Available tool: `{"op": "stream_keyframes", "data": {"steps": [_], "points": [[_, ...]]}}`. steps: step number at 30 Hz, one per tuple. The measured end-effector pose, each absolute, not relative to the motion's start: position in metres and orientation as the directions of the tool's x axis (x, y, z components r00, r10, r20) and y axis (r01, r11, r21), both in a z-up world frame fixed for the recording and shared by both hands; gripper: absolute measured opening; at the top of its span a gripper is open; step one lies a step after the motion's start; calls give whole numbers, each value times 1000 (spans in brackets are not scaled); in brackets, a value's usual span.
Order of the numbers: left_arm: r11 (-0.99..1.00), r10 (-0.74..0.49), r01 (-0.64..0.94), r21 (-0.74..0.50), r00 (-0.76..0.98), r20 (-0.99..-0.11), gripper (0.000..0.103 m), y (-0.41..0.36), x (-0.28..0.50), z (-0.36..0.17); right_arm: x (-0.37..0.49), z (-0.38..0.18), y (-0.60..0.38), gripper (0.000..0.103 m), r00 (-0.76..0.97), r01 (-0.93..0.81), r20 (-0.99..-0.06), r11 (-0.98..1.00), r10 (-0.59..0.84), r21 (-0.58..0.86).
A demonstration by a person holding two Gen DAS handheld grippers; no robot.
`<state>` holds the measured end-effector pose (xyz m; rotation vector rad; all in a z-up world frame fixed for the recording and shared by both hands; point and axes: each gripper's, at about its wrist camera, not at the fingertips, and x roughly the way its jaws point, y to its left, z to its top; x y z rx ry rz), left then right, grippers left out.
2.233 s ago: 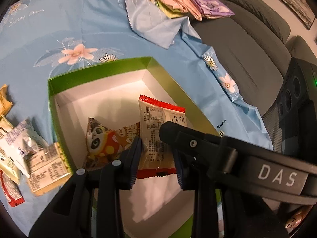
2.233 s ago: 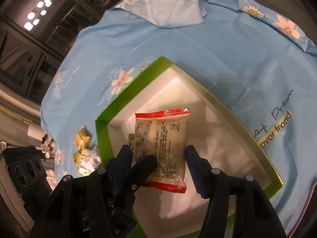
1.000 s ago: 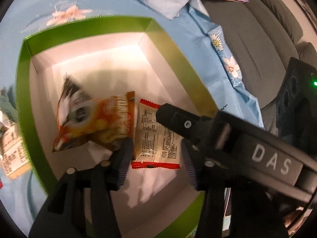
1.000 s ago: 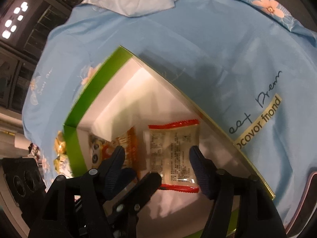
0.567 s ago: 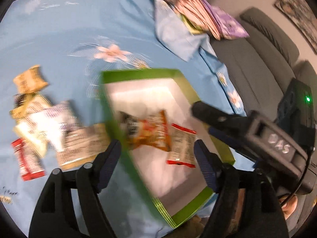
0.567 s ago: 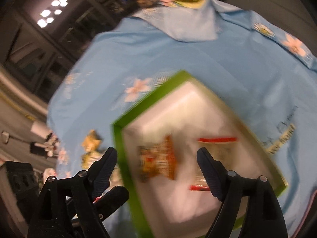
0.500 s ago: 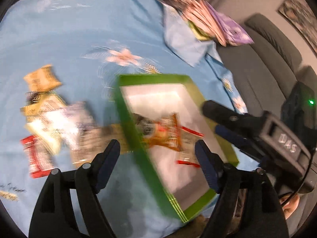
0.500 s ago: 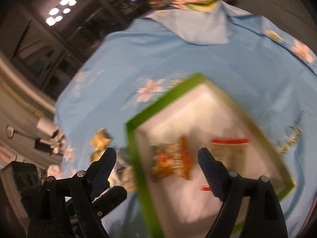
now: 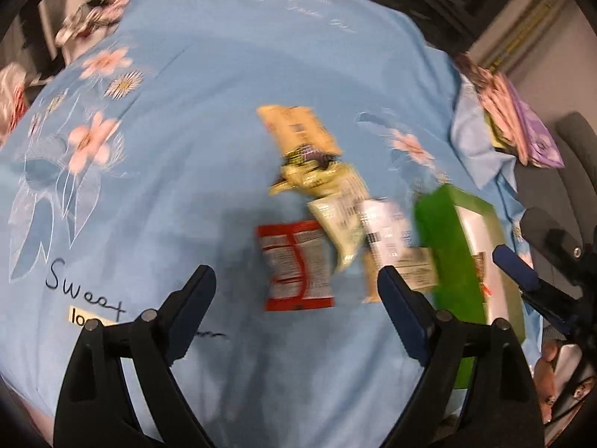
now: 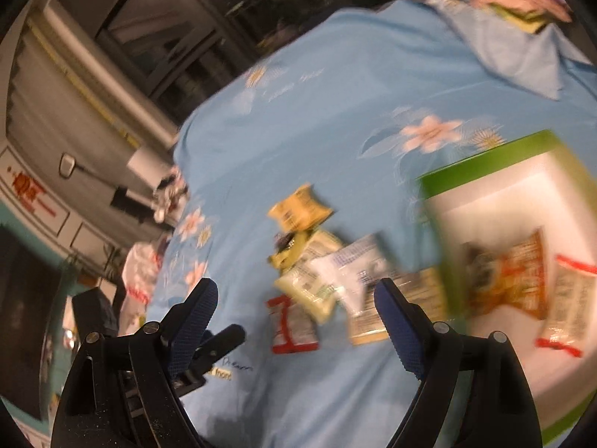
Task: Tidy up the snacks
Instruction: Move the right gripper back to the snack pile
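A light-blue flowered cloth (image 9: 209, 156) covers the surface, with dark windows (image 10: 224, 18) behind and a grey sofa (image 9: 574, 138) alongside. Loose snack packets (image 9: 321, 201) lie clustered just beside the green box (image 10: 485, 164), which holds two more. The left gripper (image 9: 296, 287) is opening and the right gripper (image 10: 294, 298) stands wide, both empty.

A cloth (image 9: 194, 156) covers the bench. A cluster of snack packets (image 10: 317, 272) lies on it, overlapping one another, just left of the box (image 10: 485, 164). Inside the box two packets (image 10: 507, 276) lie side by side. In the left wrist view the box (image 9: 440, 246) sits right of the cluster, and a stack of folded fabrics (image 9: 511, 112) lies behind it, at the cloth's far right edge.
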<state>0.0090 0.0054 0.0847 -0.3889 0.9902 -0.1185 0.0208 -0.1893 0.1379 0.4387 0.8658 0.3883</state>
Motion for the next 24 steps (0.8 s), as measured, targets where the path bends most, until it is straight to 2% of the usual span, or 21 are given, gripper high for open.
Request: {"op": "stream_keyframes", "data": {"steps": [4, 9, 11, 13, 19, 24], "points": [[912, -298, -94, -400, 519, -801, 85, 16, 13, 62, 36, 114, -150, 86, 506, -182, -706, 862, 495, 473], [898, -329, -90, -431, 515, -792, 82, 13, 22, 55, 52, 86, -121, 73, 404, -180, -759, 858, 511, 481], [893, -346, -81, -443, 507, -790, 79, 11, 25, 52, 57, 78, -115, 62, 377, -178, -765, 851, 523, 494], [896, -355, -68, -438, 483, -801, 75, 8, 27, 48, 60, 68, -108, 57, 343, -185, -776, 848, 529, 496], [897, -366, -62, -437, 448, -816, 60, 2, 32, 35, 66, 45, -105, 57, 298, -144, -818, 871, 491, 470], [908, -352, -48, -417, 452, -820, 58, -2, 31, 33, 68, 37, -102, 57, 276, -143, -817, 862, 506, 486]]}}
